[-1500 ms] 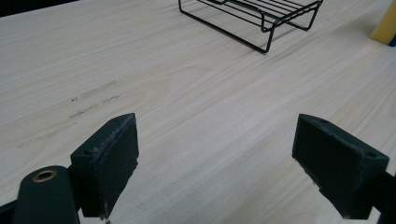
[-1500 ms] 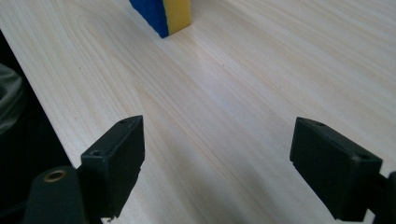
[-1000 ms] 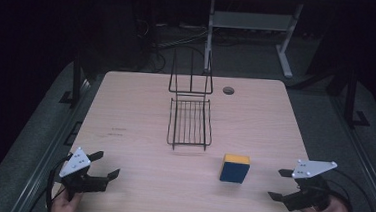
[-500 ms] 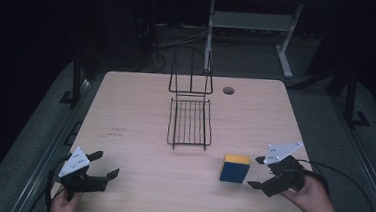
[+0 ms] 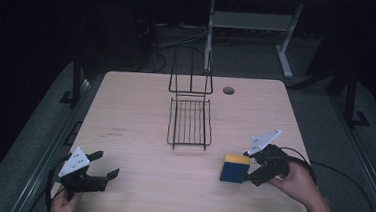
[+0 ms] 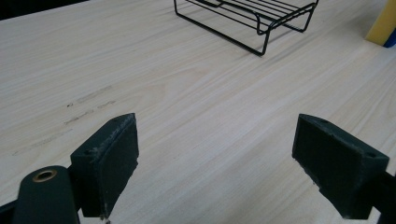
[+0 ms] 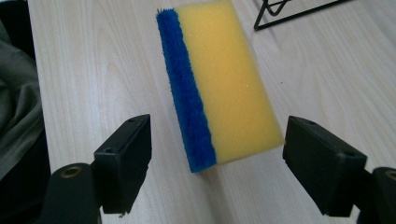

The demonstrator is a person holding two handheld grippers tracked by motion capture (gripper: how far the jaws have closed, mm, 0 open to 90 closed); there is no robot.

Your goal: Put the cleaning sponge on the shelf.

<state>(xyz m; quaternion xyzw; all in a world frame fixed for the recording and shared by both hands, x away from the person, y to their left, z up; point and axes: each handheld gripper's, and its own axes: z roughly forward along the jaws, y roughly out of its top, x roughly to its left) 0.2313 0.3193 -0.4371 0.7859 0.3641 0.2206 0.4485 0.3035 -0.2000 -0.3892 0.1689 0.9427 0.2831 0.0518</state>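
Closing around the sponge (image 7: 219, 84) without touching it, right claw (image 7: 217, 154); left claw (image 6: 229, 158) gapes empty.

sponge (image 7: 219, 84): no text or brand readable
table (image 5: 135, 112): no labels, numbers or signs
wire rack (image 5: 190, 121): no markings

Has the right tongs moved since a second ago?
Yes. In the high view the right tongs have come in from the table's right edge leftward to the sponge, jaws closing but not yet pressing on it.
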